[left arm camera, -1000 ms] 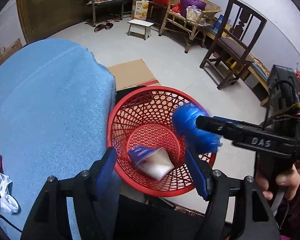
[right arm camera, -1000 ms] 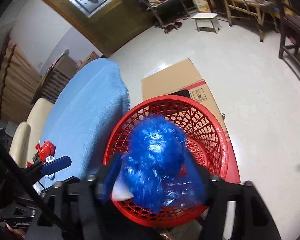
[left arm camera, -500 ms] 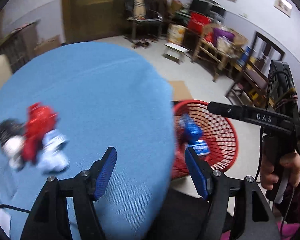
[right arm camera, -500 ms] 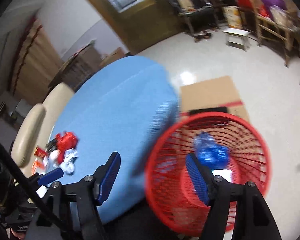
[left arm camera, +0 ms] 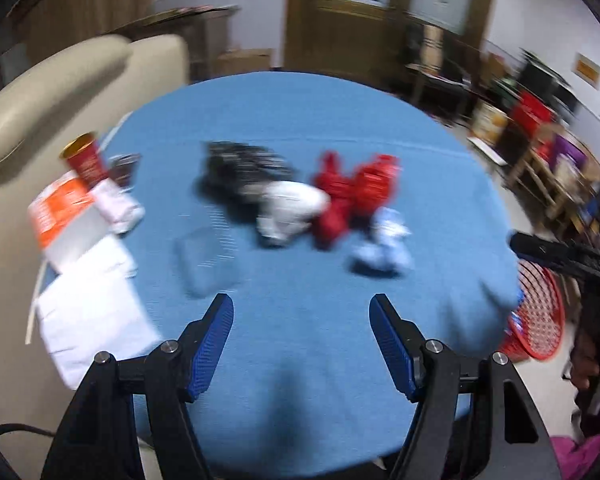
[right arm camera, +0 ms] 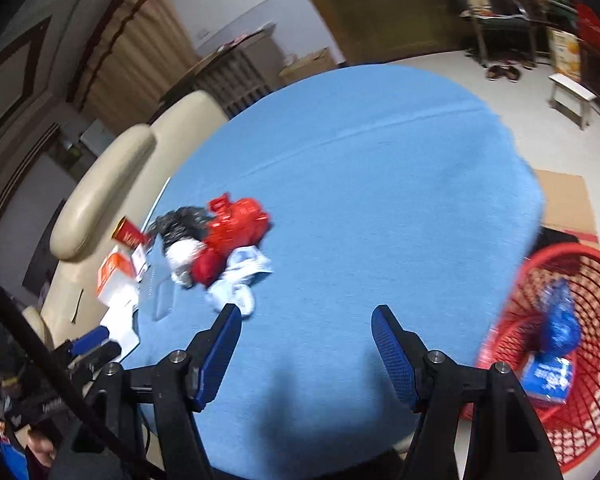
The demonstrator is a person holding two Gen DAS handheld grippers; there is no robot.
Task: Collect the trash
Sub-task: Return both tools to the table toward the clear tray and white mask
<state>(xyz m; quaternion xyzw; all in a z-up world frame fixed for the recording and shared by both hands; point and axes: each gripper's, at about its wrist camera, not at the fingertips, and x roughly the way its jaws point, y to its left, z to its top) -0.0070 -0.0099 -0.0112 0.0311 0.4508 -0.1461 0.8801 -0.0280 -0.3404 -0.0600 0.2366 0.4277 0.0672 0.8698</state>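
Both tongs (left arm camera: 302,344) (right arm camera: 306,346) gape empty above crumpled red, white, black trash (left arm camera: 300,204).

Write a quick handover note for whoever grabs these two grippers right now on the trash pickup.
Left gripper: open, empty, over the blue table.
Right gripper: open, empty, over the near table edge.
Red basket sits on the floor beside the table and holds the blue bag and a blue-printed packet.
Left on the table: the black bag, white wad, red bag and pale wrapper in one cluster; cup and cartons at the far-left edge are blurred.
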